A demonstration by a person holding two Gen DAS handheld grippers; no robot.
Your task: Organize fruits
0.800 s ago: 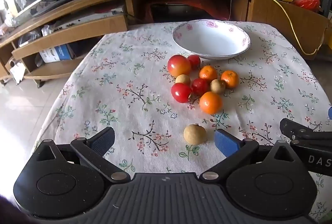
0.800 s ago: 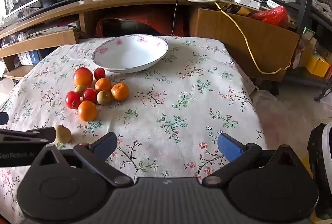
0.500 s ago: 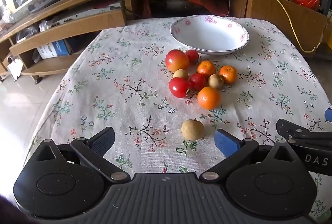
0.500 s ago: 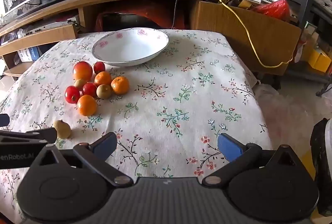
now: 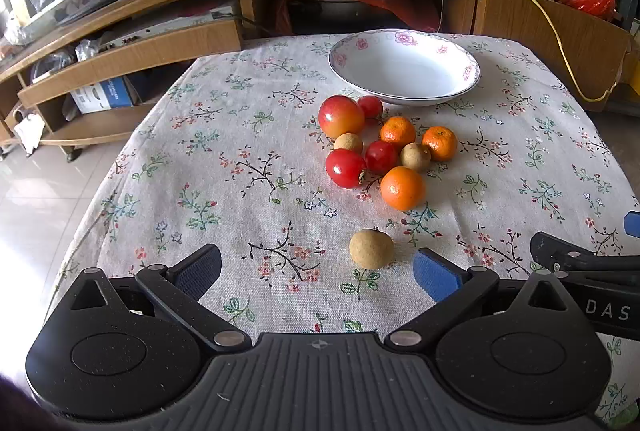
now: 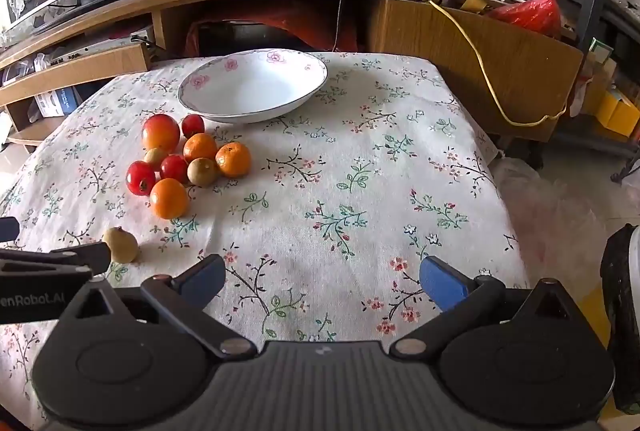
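Now the left gripper (image 5: 316,267) has edged closer above the lone brown fruit (image 5: 371,248), well short of the bowl (image 5: 404,67), fingers spread wide like the right gripper's (image 6: 322,273), nothing picked yet.

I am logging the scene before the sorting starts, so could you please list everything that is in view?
bowl: one, white with pink flowers, empty, far side of the table.
oranges: three, orange, clustered in front of the bowl.
red fruits: three small, red, same cluster.
apple: one, red and yellow, cluster's left side.
brown fruits: two, tan, inside the cluster.
lone brown fruit: one, tan, apart, nearest the grippers.
tablecloth: one, floral, covers the table.
wooden TV stand: one, brown, behind the table.
left gripper: open, empty.
right gripper: open, empty.
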